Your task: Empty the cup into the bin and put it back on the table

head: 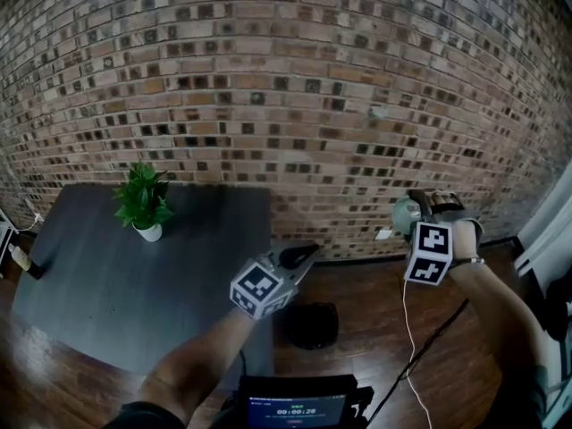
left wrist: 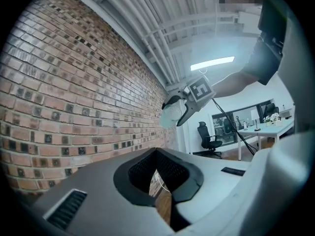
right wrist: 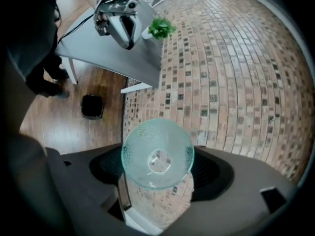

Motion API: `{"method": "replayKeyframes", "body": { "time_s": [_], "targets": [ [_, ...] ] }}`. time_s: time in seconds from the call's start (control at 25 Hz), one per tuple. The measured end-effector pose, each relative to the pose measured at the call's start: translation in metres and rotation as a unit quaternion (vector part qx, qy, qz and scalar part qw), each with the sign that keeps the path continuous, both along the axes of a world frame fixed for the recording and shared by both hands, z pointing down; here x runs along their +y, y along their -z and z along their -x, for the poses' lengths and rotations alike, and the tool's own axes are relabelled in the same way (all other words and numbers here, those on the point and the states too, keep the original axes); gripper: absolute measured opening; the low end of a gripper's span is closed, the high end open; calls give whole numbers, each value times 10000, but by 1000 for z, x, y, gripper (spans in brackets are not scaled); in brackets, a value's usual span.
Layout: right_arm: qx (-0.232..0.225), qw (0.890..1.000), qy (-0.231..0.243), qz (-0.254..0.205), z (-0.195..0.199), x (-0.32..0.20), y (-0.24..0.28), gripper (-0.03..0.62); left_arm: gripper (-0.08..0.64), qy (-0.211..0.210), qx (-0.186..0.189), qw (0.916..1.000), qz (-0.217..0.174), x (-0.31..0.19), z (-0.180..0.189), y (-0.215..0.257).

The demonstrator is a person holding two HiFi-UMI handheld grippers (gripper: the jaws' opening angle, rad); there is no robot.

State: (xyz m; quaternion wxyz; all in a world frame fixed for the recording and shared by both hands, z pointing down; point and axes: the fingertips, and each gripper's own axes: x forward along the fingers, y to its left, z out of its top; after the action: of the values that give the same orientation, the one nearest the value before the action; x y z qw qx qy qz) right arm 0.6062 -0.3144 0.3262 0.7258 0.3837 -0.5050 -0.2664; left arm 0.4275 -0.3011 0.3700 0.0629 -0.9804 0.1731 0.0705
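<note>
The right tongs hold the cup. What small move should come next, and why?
Probably carry the right tongs, shut on the cup, down toward the bin. In the head view the cup is high by the brick wall and not over the bin on the floor, so pouring here would likely miss.

Pale-green dimpled cup (right wrist: 157,154), red-brown brick wall (head: 268,79)

1. Head view: dim, even indoor light; corners fall to black and the wall (head: 295,79) bulges from fisheye distortion.
2. Left gripper view: a ceiling strip light (left wrist: 212,63) glares, washing the room at right in pale blue haze; edges are vignetted.
3. Right gripper view: moderate light, left side in deep shadow; the wall curves strongly; the cup (right wrist: 157,154) shows soft sheen, slightly blurred.
</note>
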Motion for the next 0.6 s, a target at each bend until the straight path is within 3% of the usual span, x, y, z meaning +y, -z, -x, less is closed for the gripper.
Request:
{"method": "replayKeyframes", "body": {
  "time_s": [0.28, 0.6],
  "targets": [
    [-519, 9984, -235, 32, -14, 2, -17, 394, 1, 3, -36, 10000, 2, 1, 0, 0],
    [-1624, 9852, -554, -35, -32, 1, -29, 394, 0, -39, -10, 10000, -33, 5, -3, 0]
  ]
}}
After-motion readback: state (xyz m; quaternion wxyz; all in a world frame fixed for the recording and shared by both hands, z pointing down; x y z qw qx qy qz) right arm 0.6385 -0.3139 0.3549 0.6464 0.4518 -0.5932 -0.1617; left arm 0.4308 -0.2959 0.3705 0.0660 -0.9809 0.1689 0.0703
